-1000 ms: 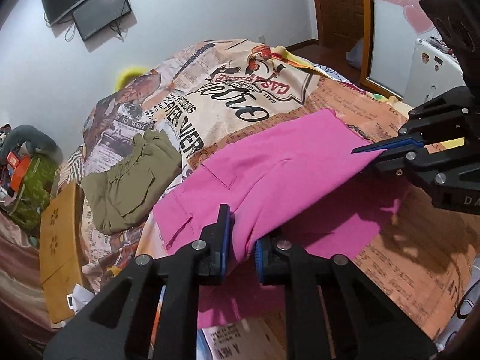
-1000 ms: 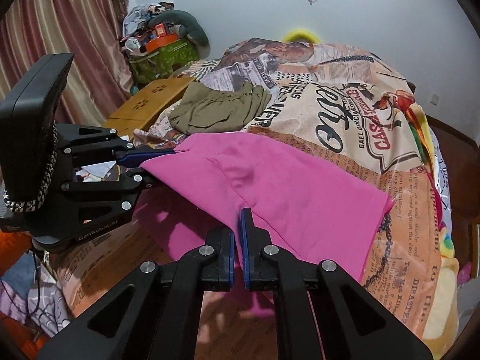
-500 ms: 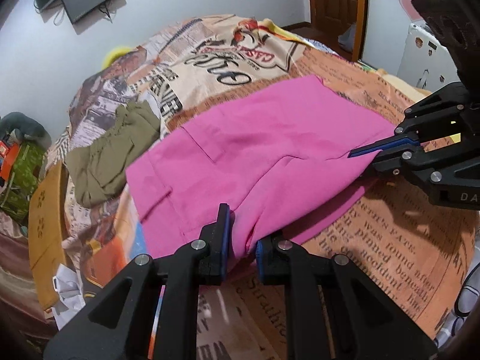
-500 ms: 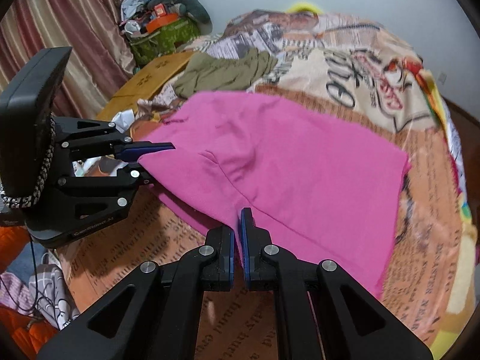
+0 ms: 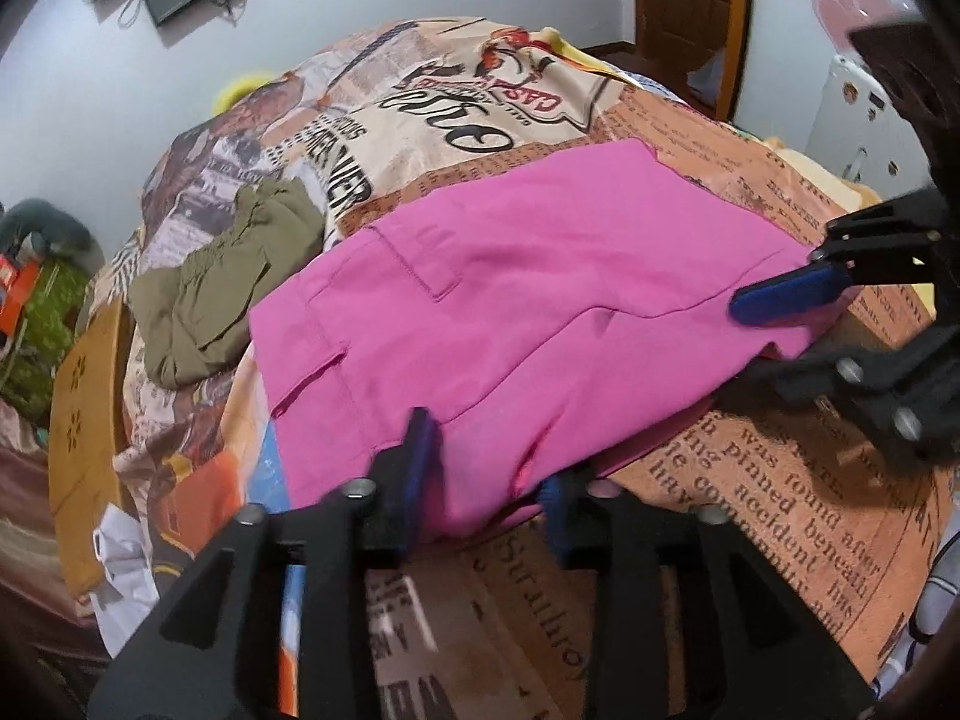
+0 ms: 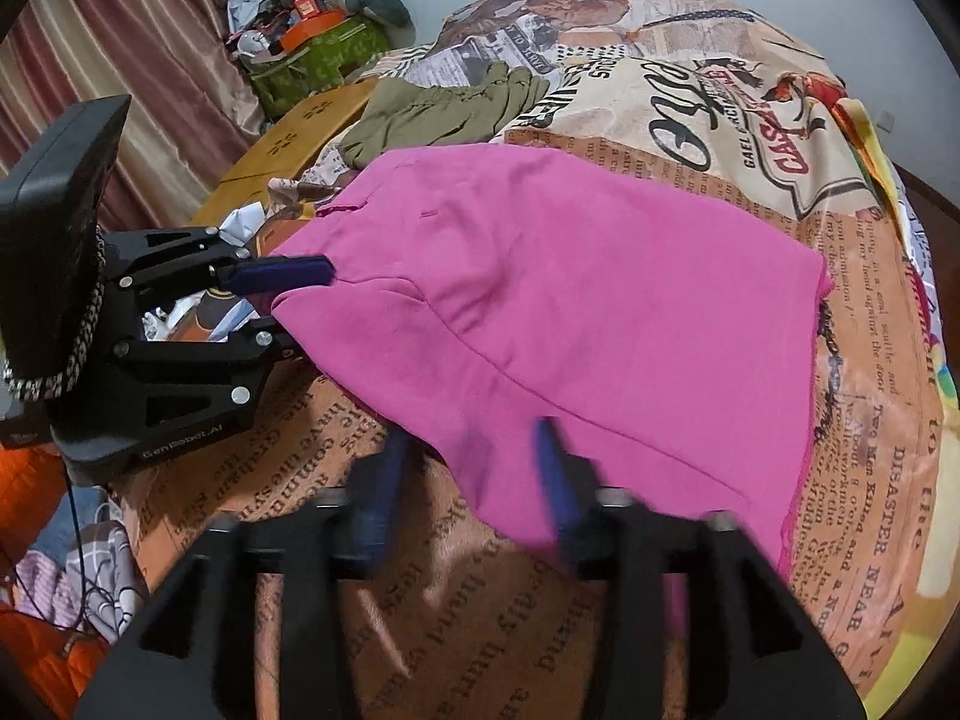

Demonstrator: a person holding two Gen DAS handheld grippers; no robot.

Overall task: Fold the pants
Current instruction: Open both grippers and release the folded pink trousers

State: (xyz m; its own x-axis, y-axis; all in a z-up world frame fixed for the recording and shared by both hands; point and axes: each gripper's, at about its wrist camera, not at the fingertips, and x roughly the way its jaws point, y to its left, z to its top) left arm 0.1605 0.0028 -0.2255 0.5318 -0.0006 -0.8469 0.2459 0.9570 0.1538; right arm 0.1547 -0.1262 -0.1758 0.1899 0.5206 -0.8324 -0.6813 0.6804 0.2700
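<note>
Both jaws have just been opening: left gripper [image 5: 486, 468] and right gripper [image 6: 474, 480] sit half-spread, pink pants [image 5: 528, 312] edge loose between them at 6 o'clock, lying on the bed [image 5: 780, 492].

Each camera sits on a gripper and looks down along its fingers, close over the bed [image 5: 780, 516]. Both see the pink pants [image 5: 540, 300] (from opposite ends), and each sees the other gripper.
</note>
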